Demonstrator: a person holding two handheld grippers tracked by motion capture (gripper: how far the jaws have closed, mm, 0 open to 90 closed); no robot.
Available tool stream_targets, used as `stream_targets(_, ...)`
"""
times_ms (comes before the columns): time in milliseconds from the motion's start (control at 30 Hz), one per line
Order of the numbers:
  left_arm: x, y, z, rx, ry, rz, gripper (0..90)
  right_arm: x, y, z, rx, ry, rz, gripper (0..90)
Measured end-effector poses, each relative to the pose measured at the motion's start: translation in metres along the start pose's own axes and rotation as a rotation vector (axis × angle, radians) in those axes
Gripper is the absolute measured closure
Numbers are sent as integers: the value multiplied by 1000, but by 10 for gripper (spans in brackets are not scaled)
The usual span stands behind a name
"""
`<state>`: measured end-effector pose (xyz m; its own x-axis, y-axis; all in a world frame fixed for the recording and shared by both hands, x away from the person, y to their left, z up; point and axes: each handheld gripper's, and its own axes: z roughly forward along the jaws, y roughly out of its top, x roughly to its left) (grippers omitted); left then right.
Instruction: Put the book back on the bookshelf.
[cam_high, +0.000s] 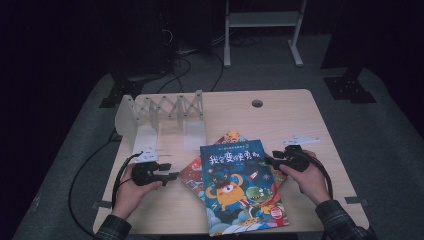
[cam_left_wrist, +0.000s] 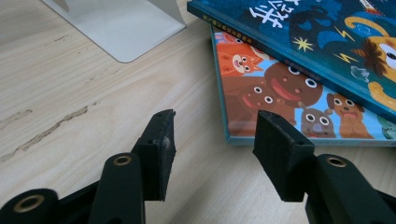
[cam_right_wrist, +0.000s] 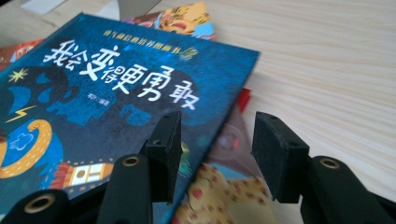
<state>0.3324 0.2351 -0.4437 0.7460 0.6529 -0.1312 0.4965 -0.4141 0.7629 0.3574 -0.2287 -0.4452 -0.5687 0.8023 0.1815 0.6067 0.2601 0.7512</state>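
Flanking the blue book (cam_high: 242, 187), we hold left gripper (cam_high: 172, 176) and right gripper (cam_high: 270, 161) half-spread, empty, ready to lift it.

Blue picture book (cam_high: 243, 187) lying flat on wooden table (cam_high: 300, 120), topmost of a small stack. Orange-red book (cam_high: 192, 170) poking out from under its left edge, another cover (cam_high: 232, 136) peeking past its top edge. Left gripper (cam_high: 172, 175) just left of the blue book, near the orange-red cover, held in left hand (cam_high: 131, 192). Right gripper (cam_high: 272, 161) at the blue book's right edge (jaw state hard to read from up here), in right hand (cam_high: 311, 181). White accordion book rack (cam_high: 162, 117) beyond the blue book, to its upper left. Round grommet hole (cam_high: 257, 103) farther back.
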Motion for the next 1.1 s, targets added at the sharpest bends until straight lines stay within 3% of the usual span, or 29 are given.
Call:
stream_targets(100,2,3,3,-2,4,-4,420,1,1,6,20,6,-5,498)
stream_targets(233,3,4,6,-10,0,-13,386,2,5,15,22,54,26,498)
stream_targets(600,1,18,15,-10,5,21,328,16,18,31,39,85,-49,508)
stream_targets(700,2,21,20,-22,-4,15,326,19,22,35,48,89,-69,505)
stream_targets(833,3,25,28,-1,-3,26,321,21,24,40,40,101,-67,500)
stream_targets(1033,5,35,41,-10,-18,26,321,25,24,37,45,96,-119,460)
stream_targets(1100,4,37,46,8,-24,30,323,25,22,35,38,94,-124,459)
